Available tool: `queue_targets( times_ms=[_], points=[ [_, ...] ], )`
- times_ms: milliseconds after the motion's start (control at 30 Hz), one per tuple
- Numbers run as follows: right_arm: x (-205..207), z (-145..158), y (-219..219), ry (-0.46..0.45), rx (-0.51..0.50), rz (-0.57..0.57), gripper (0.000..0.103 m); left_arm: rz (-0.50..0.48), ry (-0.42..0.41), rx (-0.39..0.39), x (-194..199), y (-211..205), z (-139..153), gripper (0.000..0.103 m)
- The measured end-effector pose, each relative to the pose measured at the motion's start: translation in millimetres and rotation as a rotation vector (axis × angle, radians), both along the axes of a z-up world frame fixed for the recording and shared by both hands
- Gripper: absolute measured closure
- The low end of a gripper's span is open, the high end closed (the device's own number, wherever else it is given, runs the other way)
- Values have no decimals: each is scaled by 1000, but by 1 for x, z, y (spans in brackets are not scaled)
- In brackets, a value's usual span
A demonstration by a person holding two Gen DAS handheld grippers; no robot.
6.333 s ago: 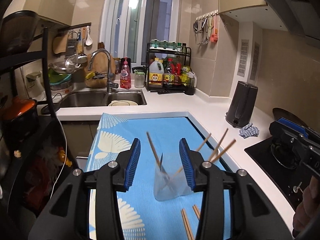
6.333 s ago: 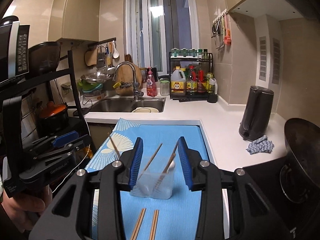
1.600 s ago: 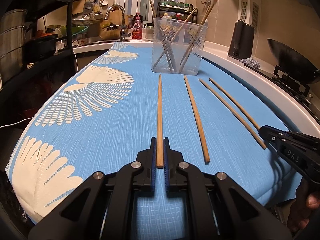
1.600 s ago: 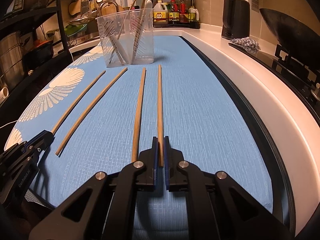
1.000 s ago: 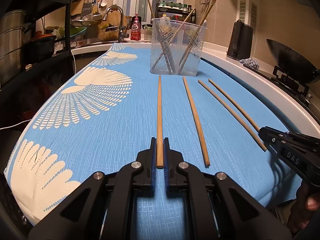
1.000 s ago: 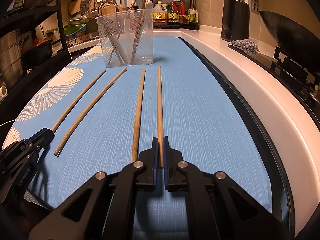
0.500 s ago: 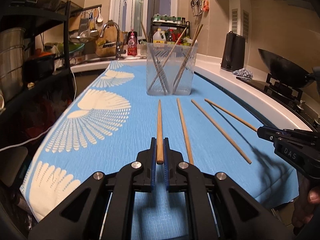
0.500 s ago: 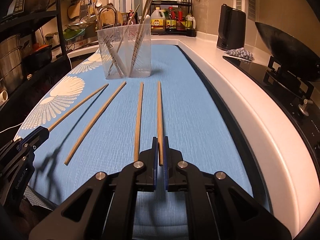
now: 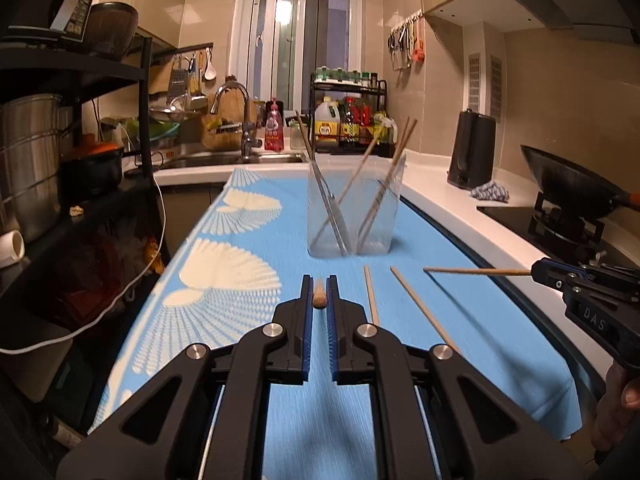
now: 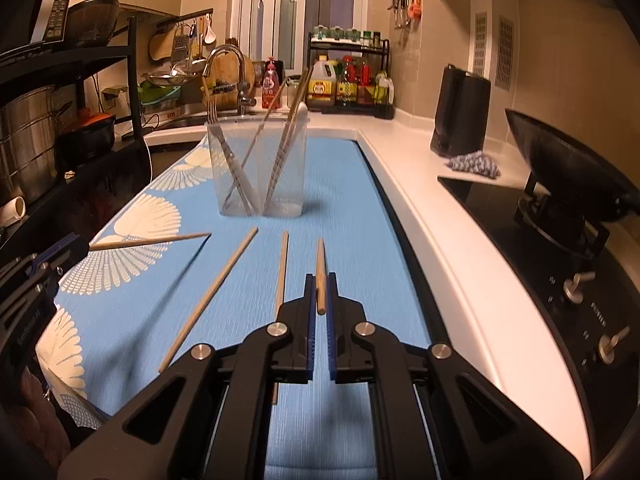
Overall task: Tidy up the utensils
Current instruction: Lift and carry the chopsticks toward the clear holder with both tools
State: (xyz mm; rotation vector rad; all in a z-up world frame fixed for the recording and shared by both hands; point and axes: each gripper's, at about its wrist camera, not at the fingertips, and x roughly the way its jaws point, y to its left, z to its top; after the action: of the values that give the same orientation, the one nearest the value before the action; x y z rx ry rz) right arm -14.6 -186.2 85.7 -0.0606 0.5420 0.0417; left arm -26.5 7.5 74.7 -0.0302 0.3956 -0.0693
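- Both pairs of blue-padded fingers are closed: the left gripper [image 9: 319, 300] pinches one wooden chopstick [image 9: 319, 298] by its end, seen nearly end-on; the right gripper [image 10: 320, 298] pinches another chopstick [image 10: 320, 276] the same way.
- Far left, a black shelf rack [image 9: 120, 76] carries a steel pot [image 9: 28, 160] and an orange-lidded pot [image 9: 94, 164]; a white cable [image 9: 132, 280] hangs beside it.
- Left of centre at the back, the sink faucet [image 9: 236, 116] stands by a red soap bottle [image 9: 274, 128].
- Under both grippers lies a blue cloth with white fan prints [image 9: 240, 280].
- At centre, a clear plastic holder [image 9: 354, 204] stands upright on the cloth, ahead of both grippers, with chopsticks and metal cutlery leaning inside.
- Between holder and grippers, two loose chopsticks [image 9: 420, 308] lie flat on the cloth, just right of the left gripper and apart from each other.
- In the left wrist view, the right gripper's chopstick pokes in from the right, above the cloth.
- Behind the holder sits a rack of bottles [image 9: 348, 120].
- Right of centre, a black kettle [image 9: 470, 152] and a crumpled rag [image 9: 490, 193] rest on the white counter [image 9: 440, 200].
- Far right, a dark wok [image 9: 572, 184] sits on the stove [image 10: 560, 240].
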Motion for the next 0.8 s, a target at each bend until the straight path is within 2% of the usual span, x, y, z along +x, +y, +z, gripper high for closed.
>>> queue_targets(
  times_ms=[167,400,800],
  points=[
    [7,23,0,-41,-14,10,98,8,-28,5,15,11,31,96],
    [26,67,2,-83,-9,53,98,-2,-13,-10,43,26,73,96],
    [72,146,9,-76,45,126,98,-84,111,-60,99,37,138,96]
  ],
)
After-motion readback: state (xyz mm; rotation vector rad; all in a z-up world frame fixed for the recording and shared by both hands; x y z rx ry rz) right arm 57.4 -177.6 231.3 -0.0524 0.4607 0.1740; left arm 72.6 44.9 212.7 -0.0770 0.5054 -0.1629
